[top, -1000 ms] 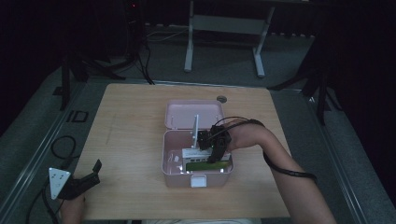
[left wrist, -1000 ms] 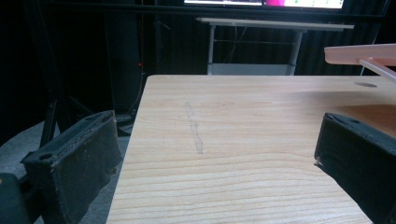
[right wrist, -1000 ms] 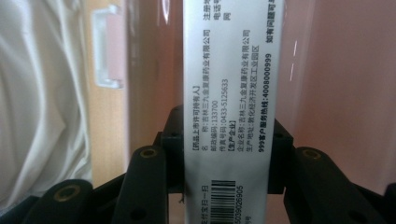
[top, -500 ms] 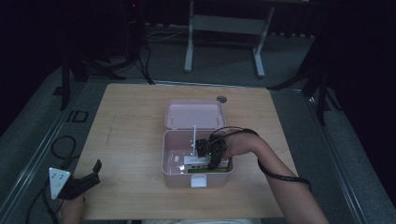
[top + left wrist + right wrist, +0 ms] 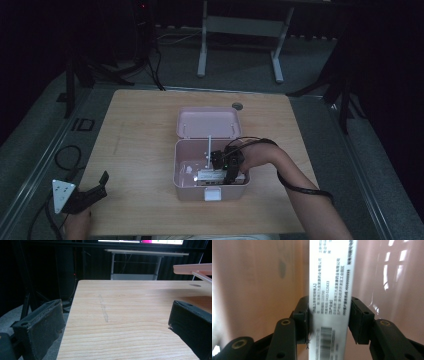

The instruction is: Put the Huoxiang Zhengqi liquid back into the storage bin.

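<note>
One wooden table [image 5: 150,130] carries one pink box [image 5: 187,187], its lid [image 5: 207,122] laid open behind; inside the box the right gripper [image 5: 329,320] stands clamped on one white printed carton [image 5: 332,277], which I judge should be lowered flat and released only once it rests; the left gripper [image 5: 112,322], jaws apart and empty, idles over the table's near-left corner.

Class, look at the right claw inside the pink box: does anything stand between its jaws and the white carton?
Nothing visible does. The right claw has its jaws pressed on both sides of the white printed carton, down inside the pink box.
</note>
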### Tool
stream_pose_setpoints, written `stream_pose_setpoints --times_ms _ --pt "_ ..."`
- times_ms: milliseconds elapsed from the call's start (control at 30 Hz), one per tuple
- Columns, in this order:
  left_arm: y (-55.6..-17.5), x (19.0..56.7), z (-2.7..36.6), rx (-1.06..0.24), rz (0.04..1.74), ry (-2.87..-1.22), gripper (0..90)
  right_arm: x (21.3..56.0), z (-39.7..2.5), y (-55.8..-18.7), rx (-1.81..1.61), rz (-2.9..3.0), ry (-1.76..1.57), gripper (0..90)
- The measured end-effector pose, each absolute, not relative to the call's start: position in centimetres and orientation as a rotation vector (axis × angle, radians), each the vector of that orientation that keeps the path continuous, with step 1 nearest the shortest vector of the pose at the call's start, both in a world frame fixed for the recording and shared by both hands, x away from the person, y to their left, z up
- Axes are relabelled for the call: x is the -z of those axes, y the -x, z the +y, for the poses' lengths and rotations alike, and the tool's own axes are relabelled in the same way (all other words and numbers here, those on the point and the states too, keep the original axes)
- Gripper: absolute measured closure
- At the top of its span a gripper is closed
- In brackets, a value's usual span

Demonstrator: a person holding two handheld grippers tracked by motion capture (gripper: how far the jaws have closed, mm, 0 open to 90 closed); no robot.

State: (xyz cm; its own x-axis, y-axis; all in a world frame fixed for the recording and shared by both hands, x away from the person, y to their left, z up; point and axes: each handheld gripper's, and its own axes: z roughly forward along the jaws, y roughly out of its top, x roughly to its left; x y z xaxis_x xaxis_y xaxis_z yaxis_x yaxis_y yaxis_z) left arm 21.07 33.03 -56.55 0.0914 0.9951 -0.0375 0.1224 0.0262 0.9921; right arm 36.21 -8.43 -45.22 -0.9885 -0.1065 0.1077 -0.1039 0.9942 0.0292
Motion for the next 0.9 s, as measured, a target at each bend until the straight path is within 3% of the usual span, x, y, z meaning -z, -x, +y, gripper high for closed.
stream_pose_setpoints --times_ms 500,833,900 --pt "-21.1 56.6 33.0 -1.055 1.242 -1.314 0.3 38.9 -11.2 -36.6 0.313 -3.098 -0.122 43.9" --pt "-21.1 56.5 33.0 -1.055 1.243 -1.314 0.3 35.7 -16.0 -37.9 0.597 -3.17 0.057 33.4" --pt "-21.1 56.5 33.0 -1.054 1.243 -1.314 0.3 35.7 -17.4 -38.1 0.644 -3.179 0.13 25.8"
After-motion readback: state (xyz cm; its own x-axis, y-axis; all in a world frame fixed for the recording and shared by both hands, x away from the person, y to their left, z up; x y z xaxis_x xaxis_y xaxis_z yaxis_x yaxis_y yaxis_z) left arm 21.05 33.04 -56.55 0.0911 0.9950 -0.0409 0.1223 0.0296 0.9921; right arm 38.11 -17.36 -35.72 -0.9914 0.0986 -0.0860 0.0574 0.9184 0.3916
